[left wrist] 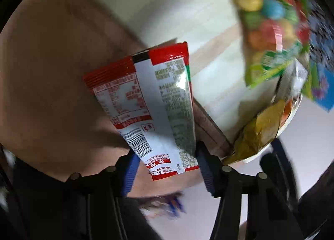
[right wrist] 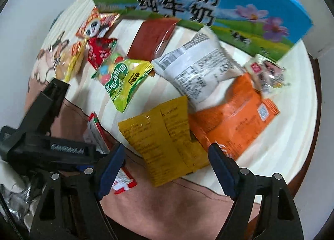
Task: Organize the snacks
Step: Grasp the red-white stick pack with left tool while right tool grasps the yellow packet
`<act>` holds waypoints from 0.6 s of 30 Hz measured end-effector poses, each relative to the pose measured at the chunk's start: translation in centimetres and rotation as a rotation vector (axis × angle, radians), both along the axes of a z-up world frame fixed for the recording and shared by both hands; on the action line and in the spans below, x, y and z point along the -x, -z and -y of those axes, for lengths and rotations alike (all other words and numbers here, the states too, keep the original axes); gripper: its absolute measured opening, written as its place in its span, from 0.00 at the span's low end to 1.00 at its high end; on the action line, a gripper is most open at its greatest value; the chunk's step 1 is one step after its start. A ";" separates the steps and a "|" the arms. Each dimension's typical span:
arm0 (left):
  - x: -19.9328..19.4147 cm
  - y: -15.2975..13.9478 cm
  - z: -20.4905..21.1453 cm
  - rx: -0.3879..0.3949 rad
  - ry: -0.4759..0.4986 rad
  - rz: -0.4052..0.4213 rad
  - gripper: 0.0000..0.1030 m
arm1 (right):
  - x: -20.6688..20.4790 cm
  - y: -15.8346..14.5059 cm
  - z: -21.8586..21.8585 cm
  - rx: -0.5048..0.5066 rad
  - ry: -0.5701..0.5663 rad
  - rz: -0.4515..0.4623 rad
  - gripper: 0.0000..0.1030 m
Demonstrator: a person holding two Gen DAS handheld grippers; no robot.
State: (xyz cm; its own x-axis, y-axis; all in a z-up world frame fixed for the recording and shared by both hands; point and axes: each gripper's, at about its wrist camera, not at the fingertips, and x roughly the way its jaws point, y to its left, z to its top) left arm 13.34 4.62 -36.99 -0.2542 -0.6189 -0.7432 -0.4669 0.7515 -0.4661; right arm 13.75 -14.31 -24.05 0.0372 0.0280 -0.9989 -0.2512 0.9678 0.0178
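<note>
My left gripper (left wrist: 167,169) is shut on a red and white snack packet (left wrist: 146,104), held up on edge above the table; the packet also shows in the right wrist view (right wrist: 96,133). My right gripper (right wrist: 167,167) is open and empty, hovering over a yellow packet (right wrist: 167,142) at the near side of the pile. Beyond it lie an orange packet (right wrist: 233,119), a white packet (right wrist: 198,66), a green candy bag (right wrist: 123,81), a dark red packet (right wrist: 152,39) and a panda packet (right wrist: 94,29). The green candy bag shows blurred in the left wrist view (left wrist: 269,37).
A blue milk carton box (right wrist: 198,2) stands at the back of the pile. The snacks lie on a cream cloth with a cartoon print (right wrist: 50,52) over a round table (right wrist: 300,127). The left gripper body (right wrist: 41,135) is at the left.
</note>
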 end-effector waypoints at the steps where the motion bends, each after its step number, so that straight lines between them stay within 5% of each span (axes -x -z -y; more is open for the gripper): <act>1: -0.7 -0.7 0.0 -0.046 0.058 0.044 0.48 | -0.1 0.5 -0.3 0.003 -0.012 -0.012 0.81; 7: -3.2 -4.0 1.7 -0.440 0.545 0.359 0.48 | 0.1 2.2 -0.1 0.022 0.064 -0.077 0.65; 10: -3.4 -4.0 2.6 -0.500 0.663 0.427 0.48 | 1.2 2.6 1.1 -0.061 0.200 -0.155 0.61; 14: -3.2 -2.8 2.4 -0.490 0.610 0.426 0.55 | 2.3 3.2 2.7 -0.210 0.364 -0.216 0.63; 18: -2.8 -2.1 -0.7 -0.431 0.470 0.404 0.61 | 2.4 3.3 2.6 -0.165 0.330 -0.166 0.74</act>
